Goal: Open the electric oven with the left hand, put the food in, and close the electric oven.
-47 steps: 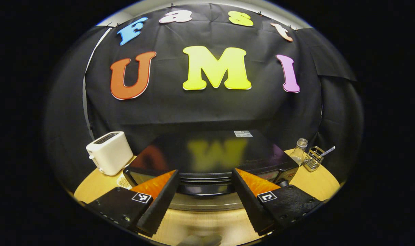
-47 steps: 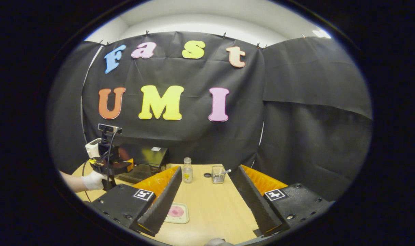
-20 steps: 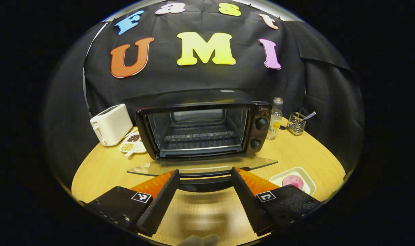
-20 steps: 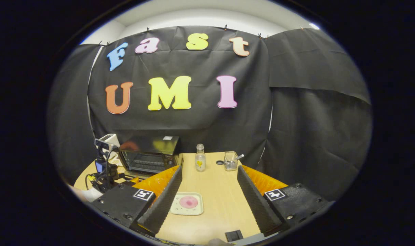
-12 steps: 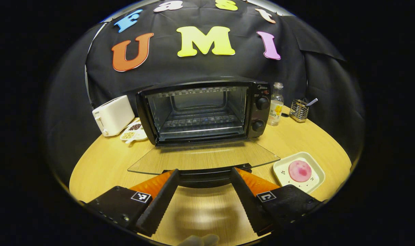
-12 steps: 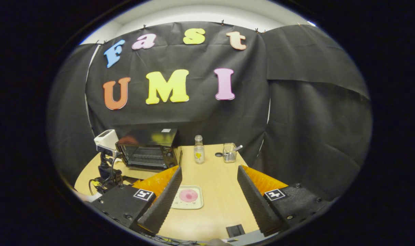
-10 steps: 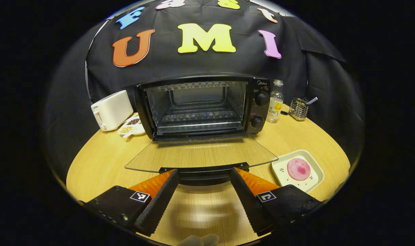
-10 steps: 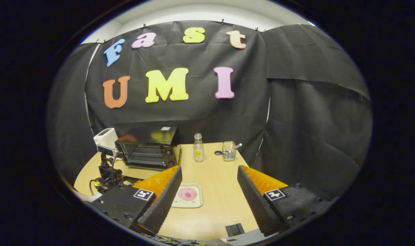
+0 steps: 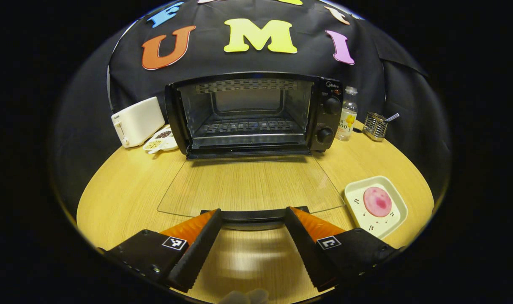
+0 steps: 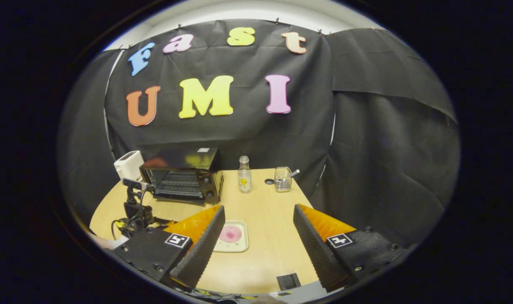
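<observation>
Lying flat and fully dropped, the oven door [image 9: 250, 185] was straddled at its handle [image 9: 252, 215] by the spread left hand-held gripper [image 9: 251, 241], while the food [image 10: 230, 233] was seen just ahead-left of the open, nearer right hand-held gripper [image 10: 258, 240].

Round wooden table [image 9: 125, 190] carries black oven [image 9: 252, 114] at back centre, door lowered flat. White toaster [image 9: 137, 121] and small snack dish [image 9: 160, 143] to left. Bottle [image 9: 347, 120], wire holder [image 9: 375, 126] to right. White tray [image 9: 377, 207] with pink food [image 9: 377, 201] near right edge.
</observation>
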Available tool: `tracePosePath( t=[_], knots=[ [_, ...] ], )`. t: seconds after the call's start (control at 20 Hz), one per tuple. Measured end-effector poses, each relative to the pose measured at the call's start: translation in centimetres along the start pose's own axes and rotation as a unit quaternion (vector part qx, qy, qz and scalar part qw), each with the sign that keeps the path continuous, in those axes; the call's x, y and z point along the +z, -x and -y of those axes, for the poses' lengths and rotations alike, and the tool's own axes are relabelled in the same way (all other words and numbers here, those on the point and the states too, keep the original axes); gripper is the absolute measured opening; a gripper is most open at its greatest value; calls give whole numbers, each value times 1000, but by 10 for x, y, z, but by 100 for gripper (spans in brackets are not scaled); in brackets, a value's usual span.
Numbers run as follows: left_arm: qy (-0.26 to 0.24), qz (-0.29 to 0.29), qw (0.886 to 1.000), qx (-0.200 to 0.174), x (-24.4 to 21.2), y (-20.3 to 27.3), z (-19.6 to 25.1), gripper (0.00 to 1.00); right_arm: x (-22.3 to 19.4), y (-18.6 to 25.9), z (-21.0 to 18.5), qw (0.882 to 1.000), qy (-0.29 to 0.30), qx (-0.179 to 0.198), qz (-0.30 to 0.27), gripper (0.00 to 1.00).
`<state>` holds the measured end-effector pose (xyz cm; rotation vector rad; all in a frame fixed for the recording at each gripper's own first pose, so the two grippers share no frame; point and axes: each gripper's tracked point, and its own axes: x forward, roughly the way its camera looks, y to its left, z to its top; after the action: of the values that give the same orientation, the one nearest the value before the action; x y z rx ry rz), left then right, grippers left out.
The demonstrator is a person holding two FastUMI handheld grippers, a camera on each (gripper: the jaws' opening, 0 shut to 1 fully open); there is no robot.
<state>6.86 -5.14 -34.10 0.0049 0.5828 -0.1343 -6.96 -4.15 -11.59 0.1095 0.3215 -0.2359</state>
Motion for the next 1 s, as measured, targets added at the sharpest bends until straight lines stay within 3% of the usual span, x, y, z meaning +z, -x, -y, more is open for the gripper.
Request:
tracePosePath(
  t=[0.2, 0.4, 0.55, 0.85, 1.0],
  knots=[
    [2, 41, 999, -11, 23, 22, -5, 96, -25, -29, 4, 1000, 7, 6, -28, 100],
    [-2, 87, 996, -5, 57, 69, -16, 96, -68, -70, -2, 996, 0, 37, -87, 100],
    [-1, 119, 993, 3, 87, 113, -23, 96, -99, -107, -5, 989, 7, 66, -132, 91],
    [6, 173, 984, 42, 140, 203, -28, 96, -165, -172, -23, 961, -24, 134, -239, 75],
    [27, 186, 980, 65, 158, 234, -25, 96, -189, -199, -23, 946, -48, 149, -283, 65]
  ],
)
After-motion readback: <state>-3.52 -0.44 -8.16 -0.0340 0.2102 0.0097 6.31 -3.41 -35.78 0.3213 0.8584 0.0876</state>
